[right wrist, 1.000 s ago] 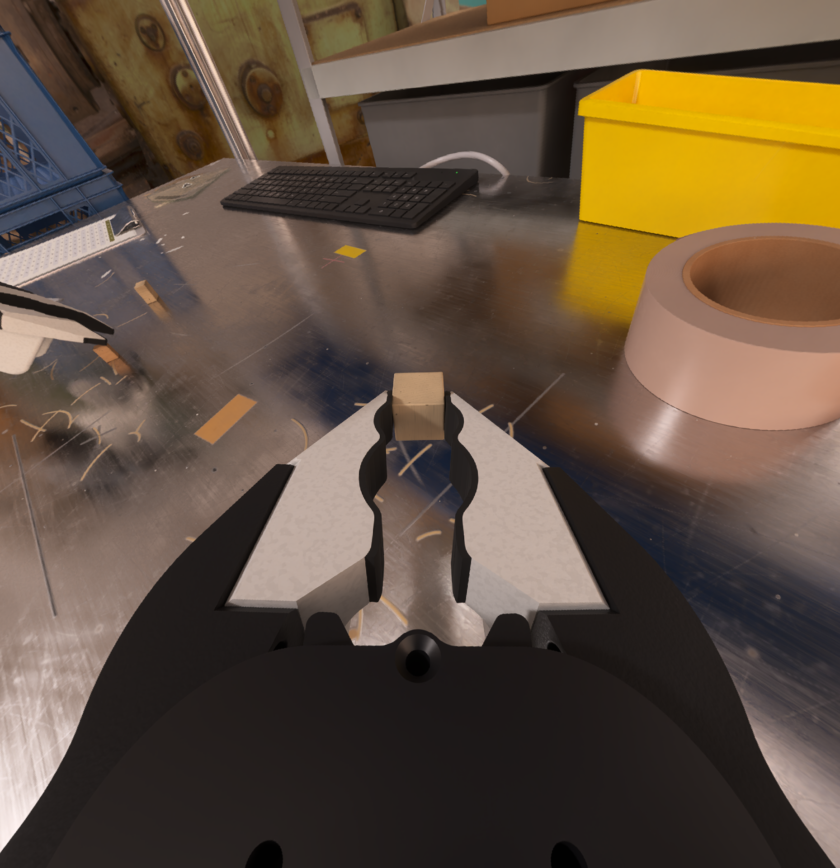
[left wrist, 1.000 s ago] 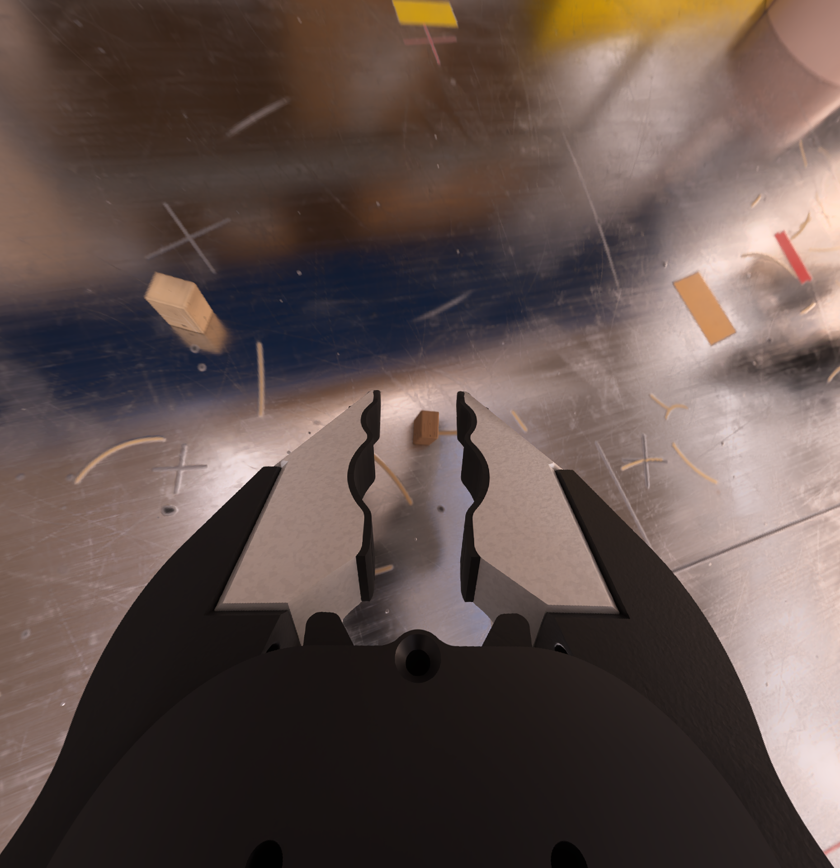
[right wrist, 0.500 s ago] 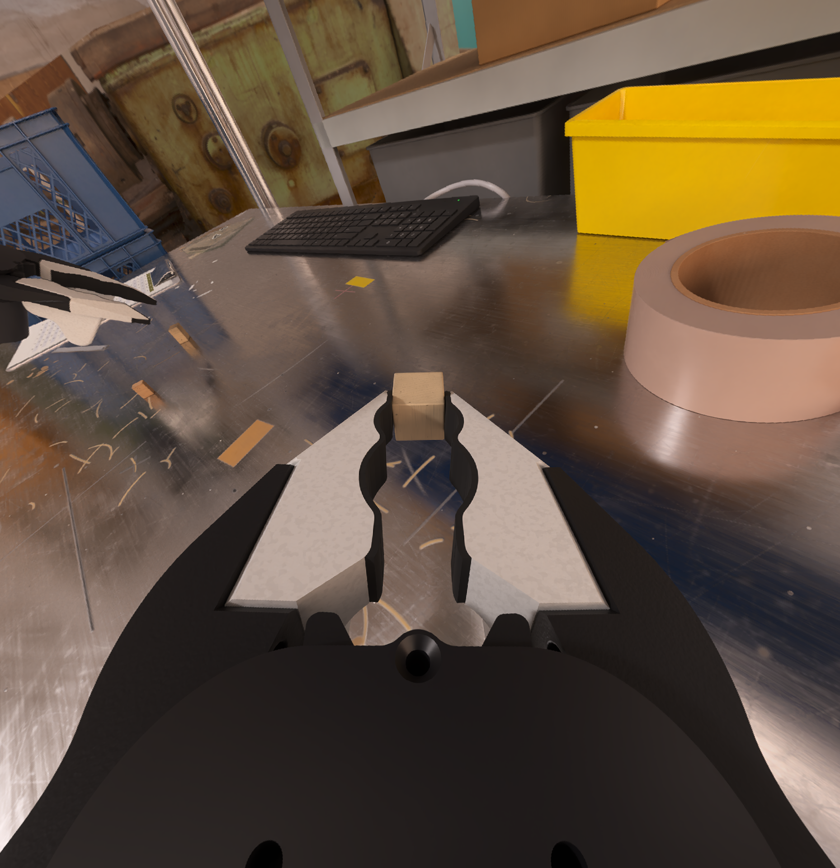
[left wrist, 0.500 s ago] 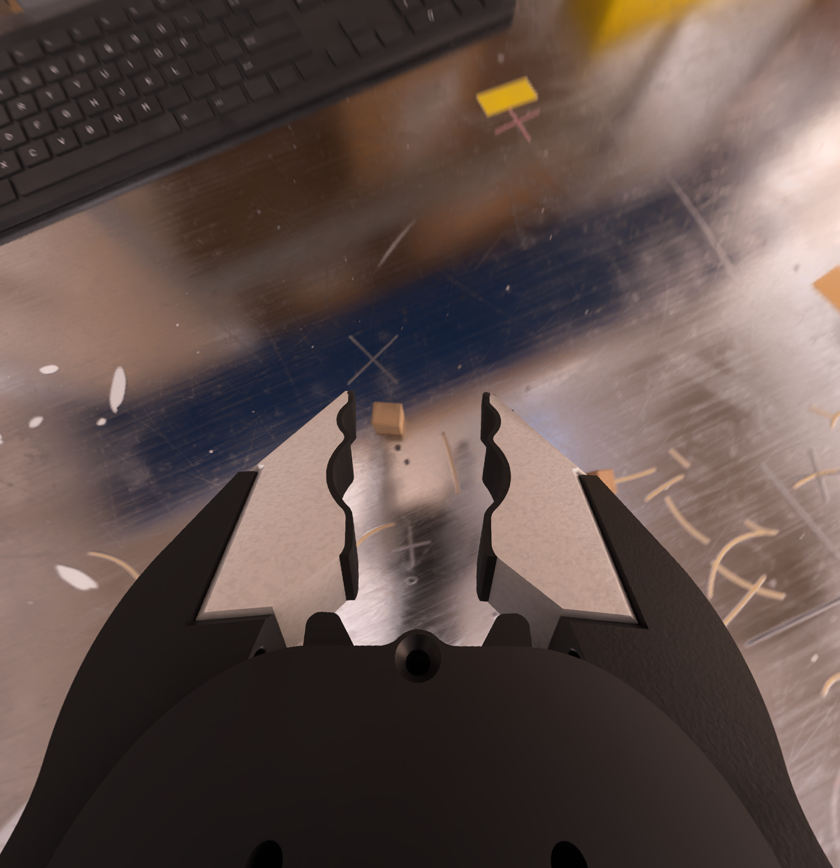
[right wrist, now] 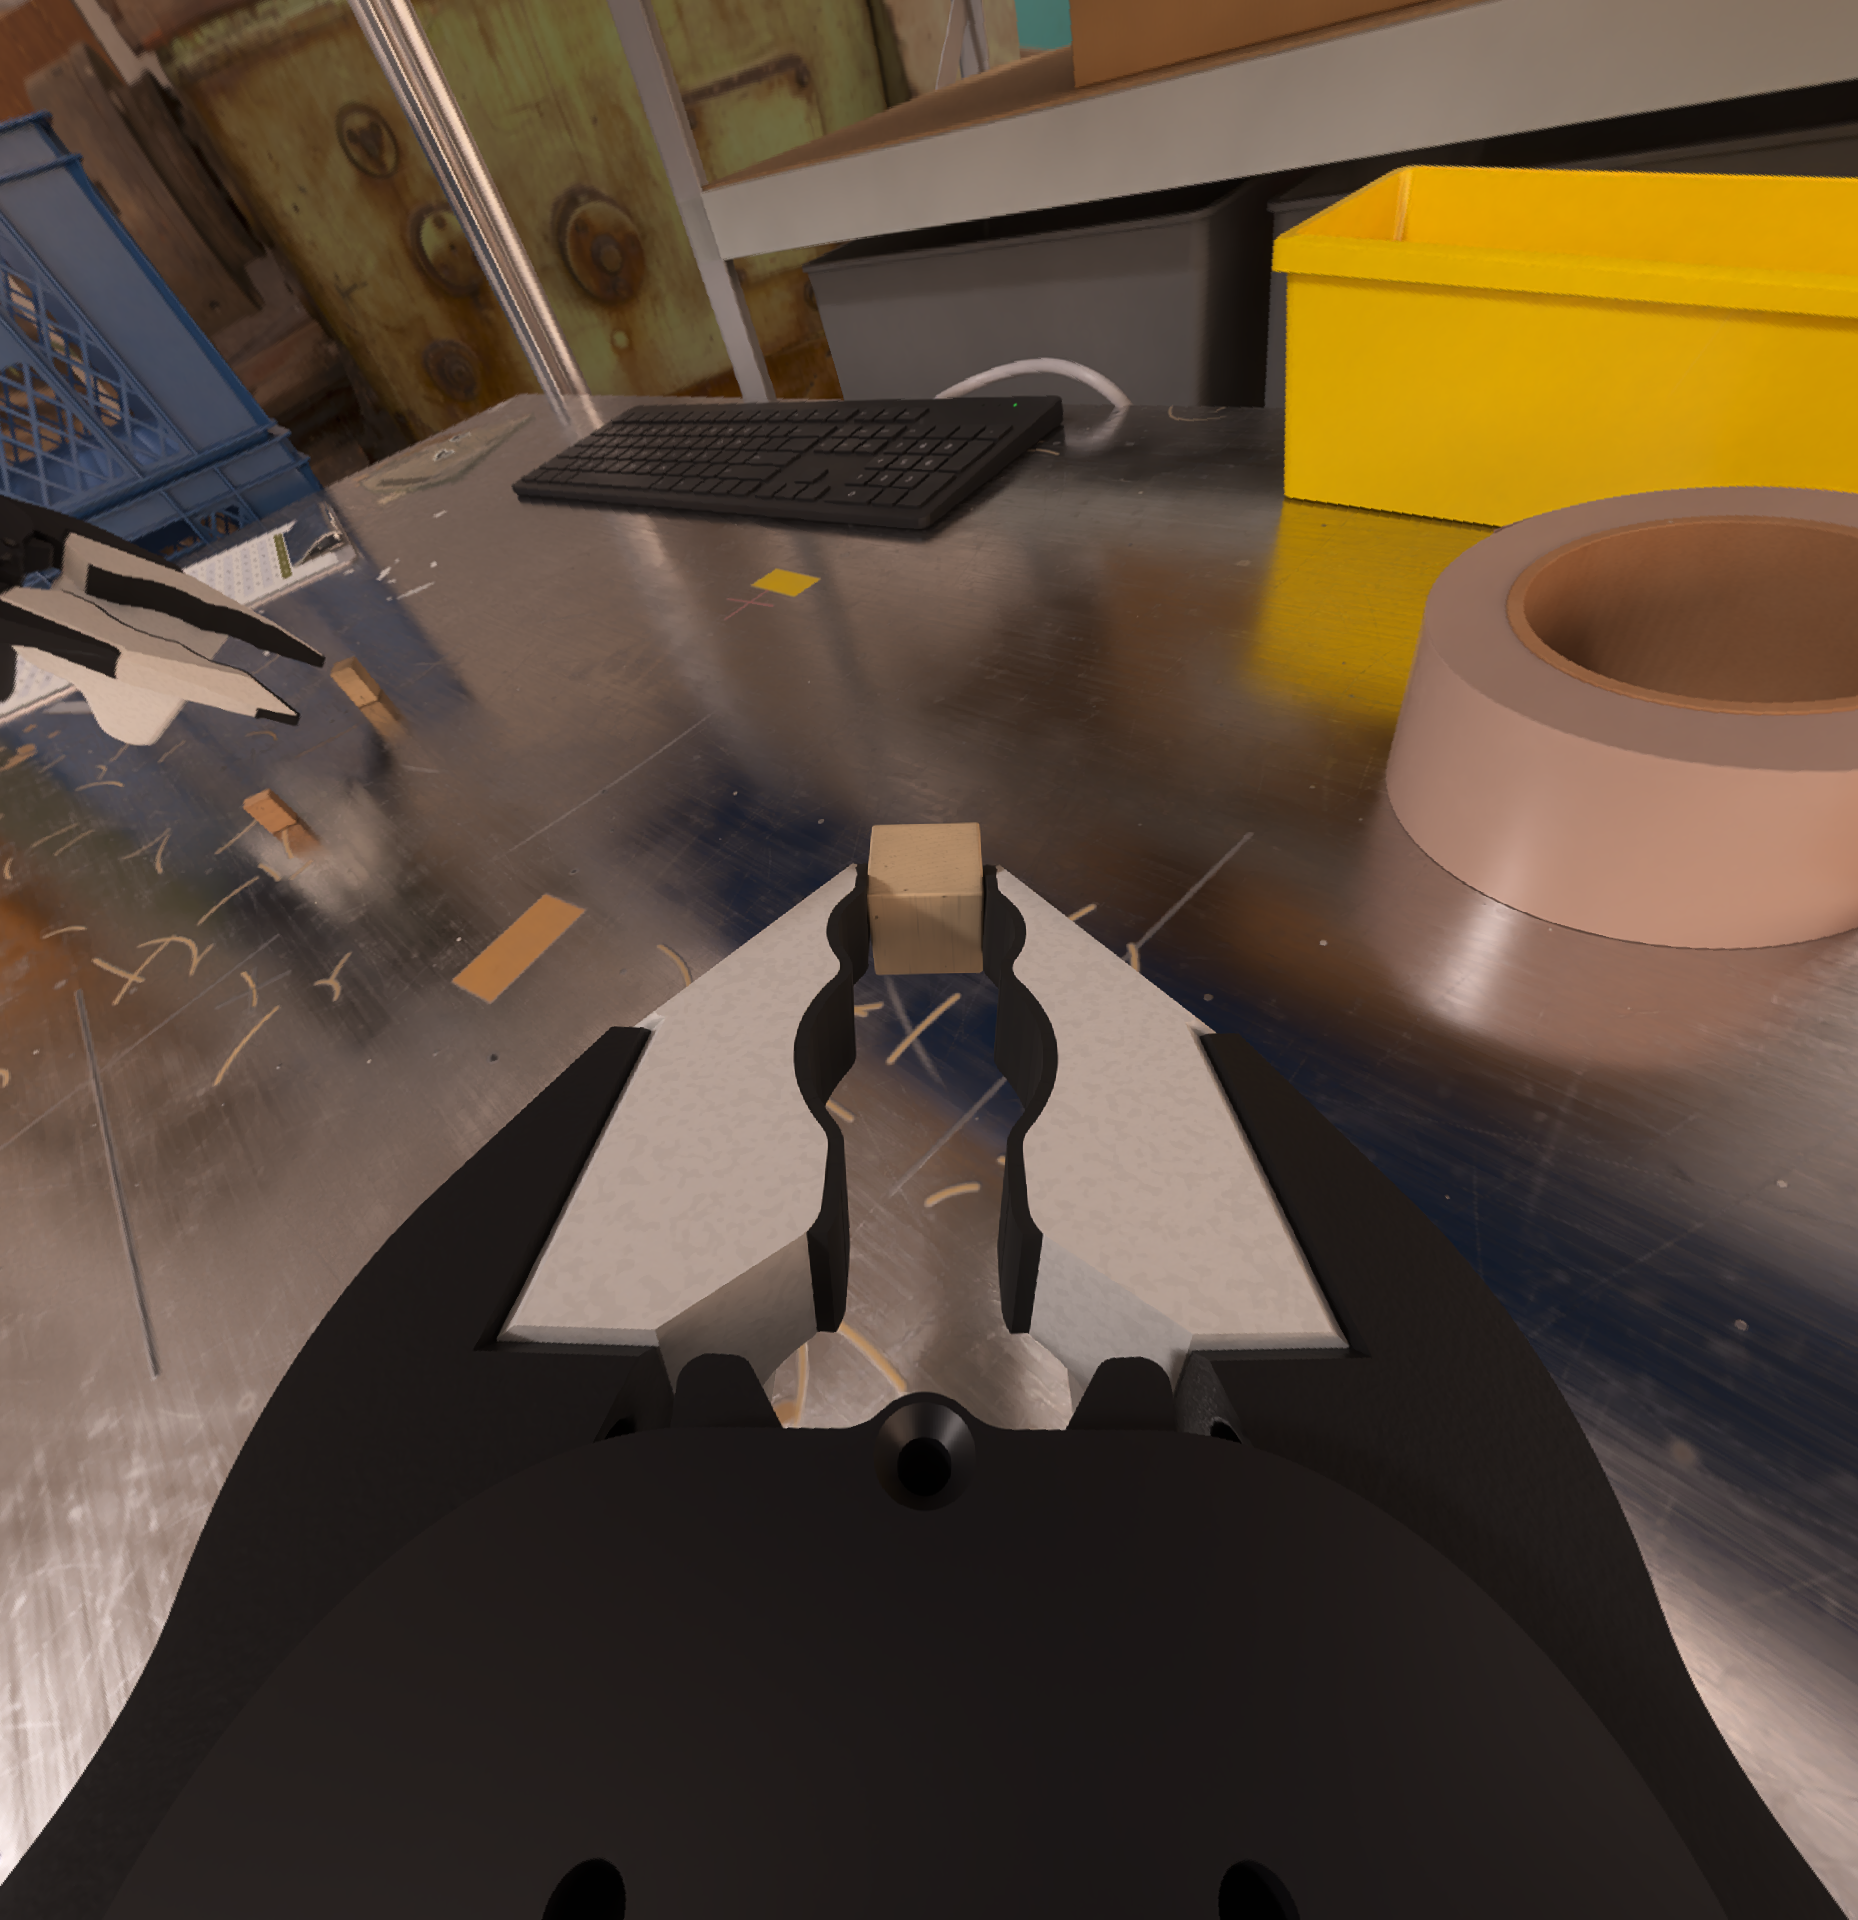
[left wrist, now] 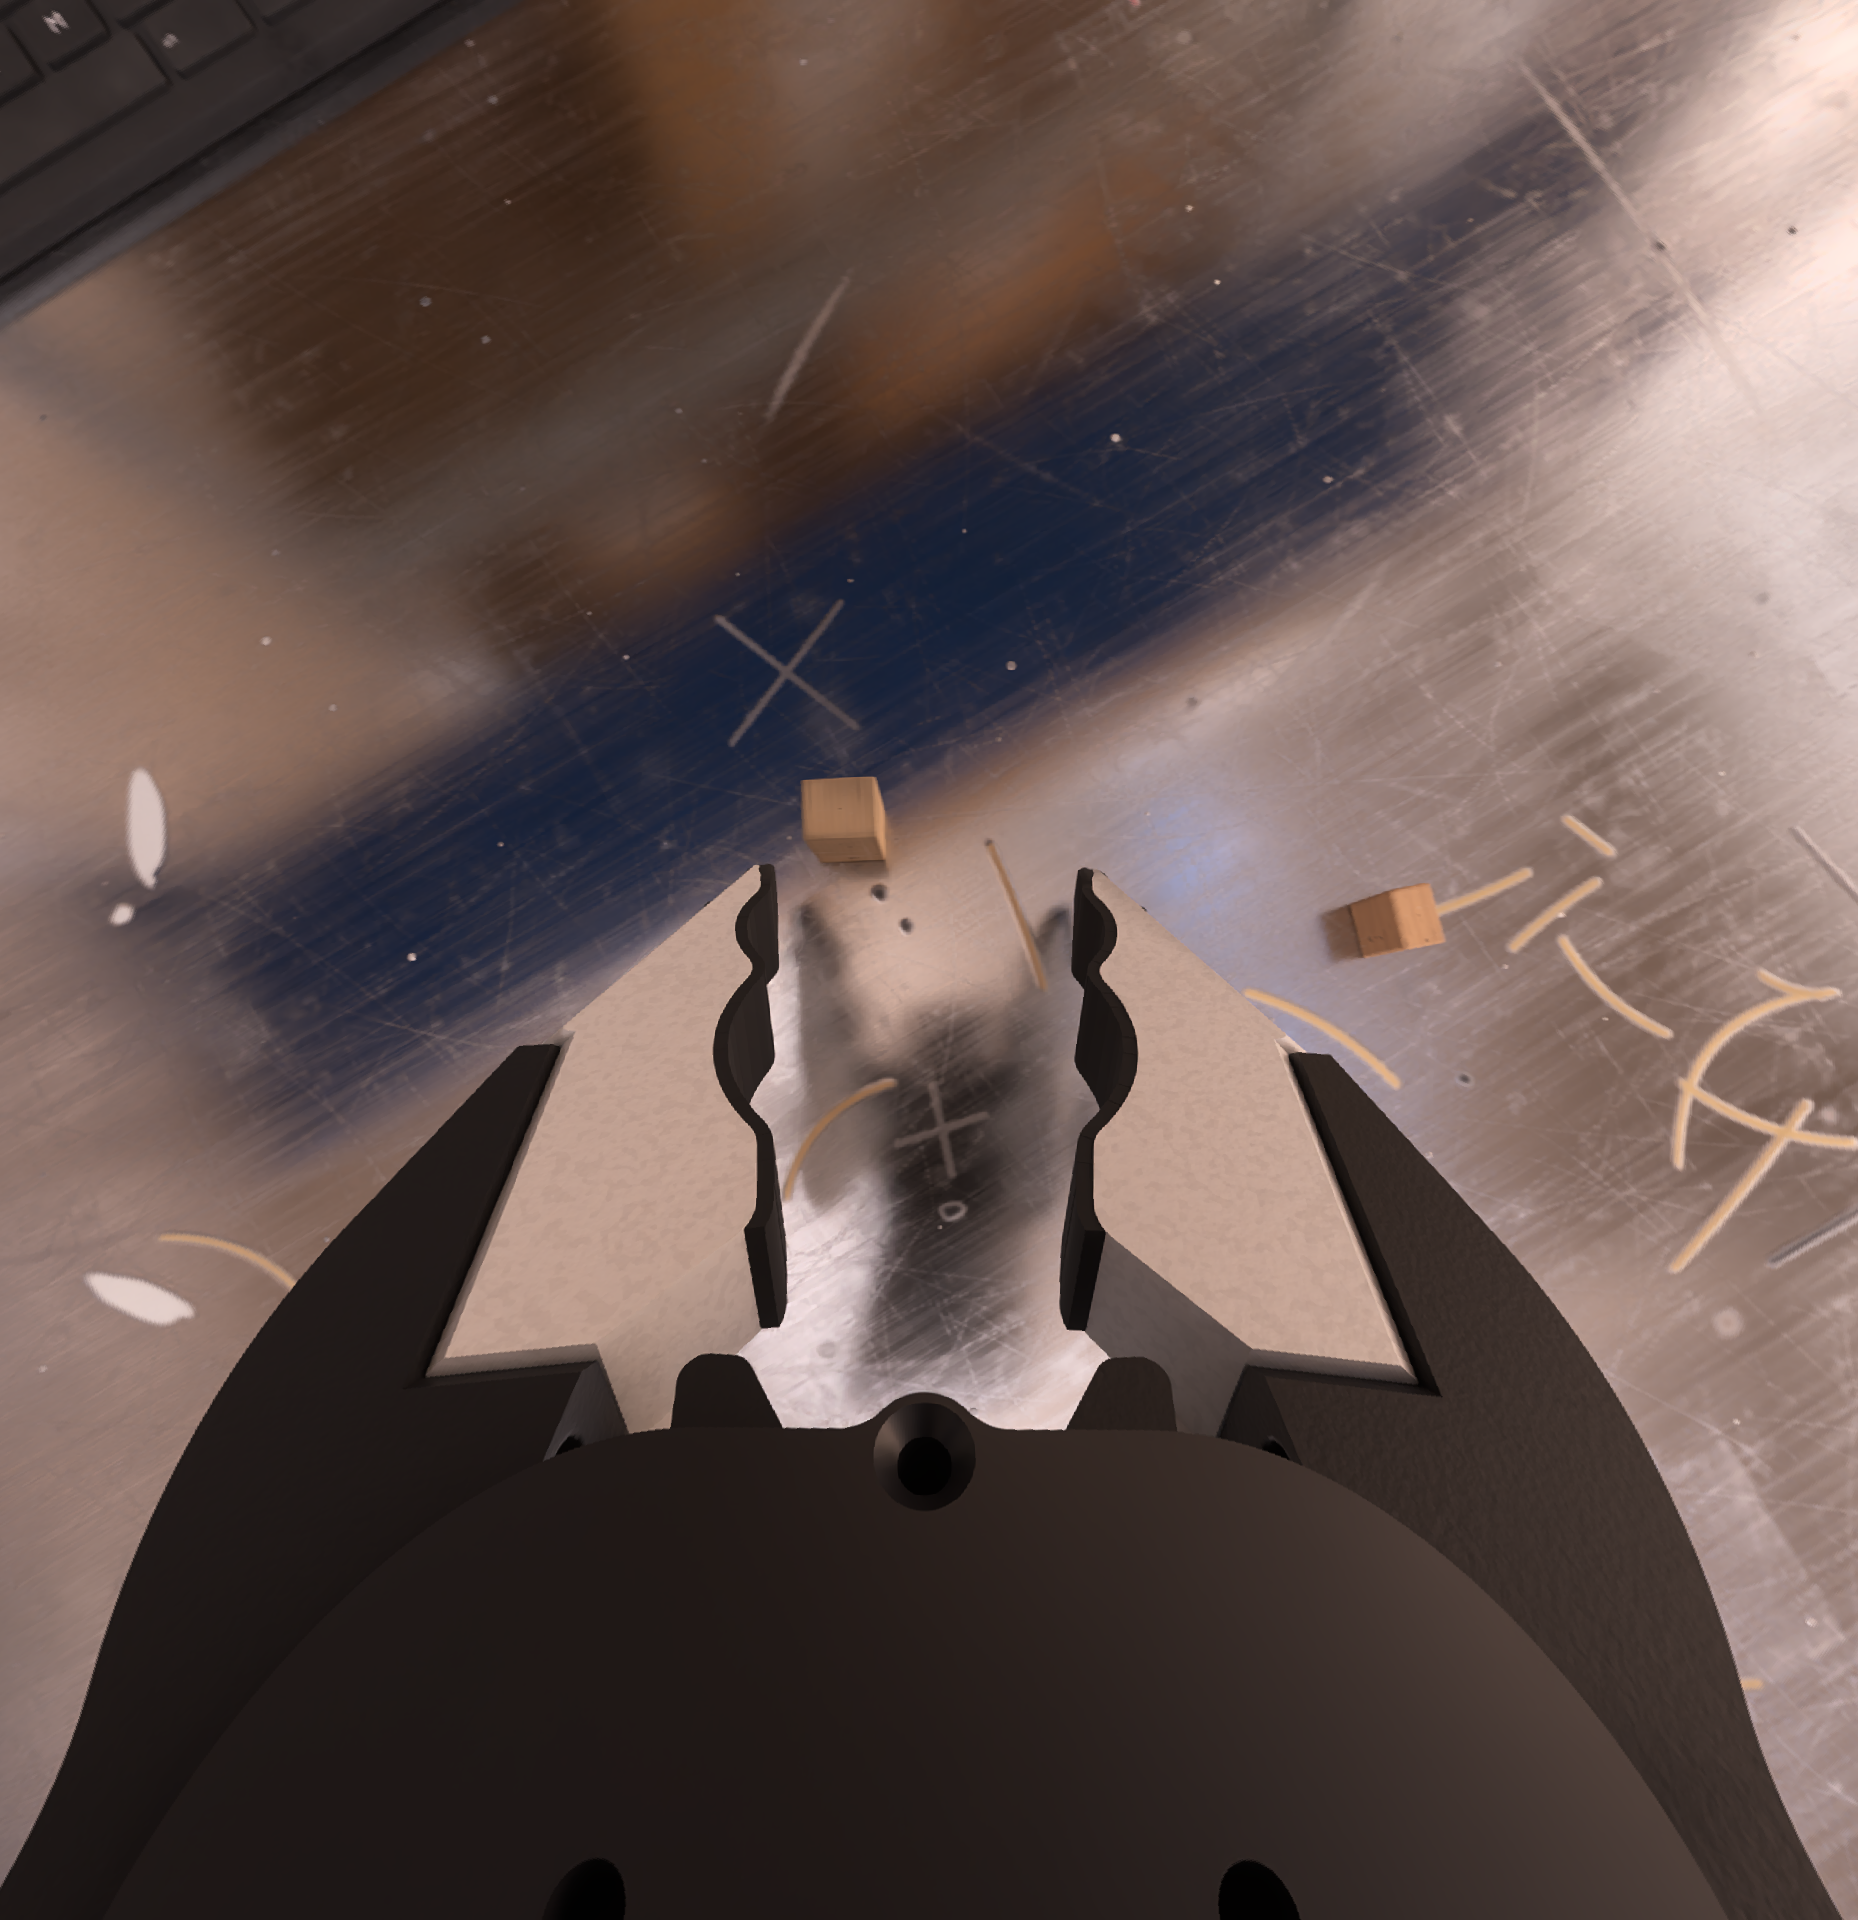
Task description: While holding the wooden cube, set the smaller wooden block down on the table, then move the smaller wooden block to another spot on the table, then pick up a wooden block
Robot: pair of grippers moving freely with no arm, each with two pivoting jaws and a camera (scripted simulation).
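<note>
My right gripper (right wrist: 925,920) is shut on a pale wooden cube (right wrist: 923,883) and holds it above the metal table (right wrist: 1320,1195). My left gripper (left wrist: 925,894) is open and empty, low over the table. A light wooden block (left wrist: 844,834) lies on the table just beyond its fingertips, slightly left of centre. A darker wooden block (left wrist: 1387,920) lies on the table to the right, outside the jaws. In the right wrist view the left gripper (right wrist: 304,688) shows at the far left, with the two blocks (right wrist: 356,686) (right wrist: 273,812) beside it.
A black keyboard (right wrist: 790,457) lies at the back and a yellow bin (right wrist: 1579,332) at the back right. A large tape roll (right wrist: 1673,717) stands on the right and a blue crate (right wrist: 73,364) at the far left. Wood shavings (left wrist: 1735,1122) and an orange tape strip (right wrist: 518,948) litter the table.
My left gripper has swung left from the darker block to the lighter one, opened wider and come closer. My right gripper still holds the cube, and its view has shifted slightly.
</note>
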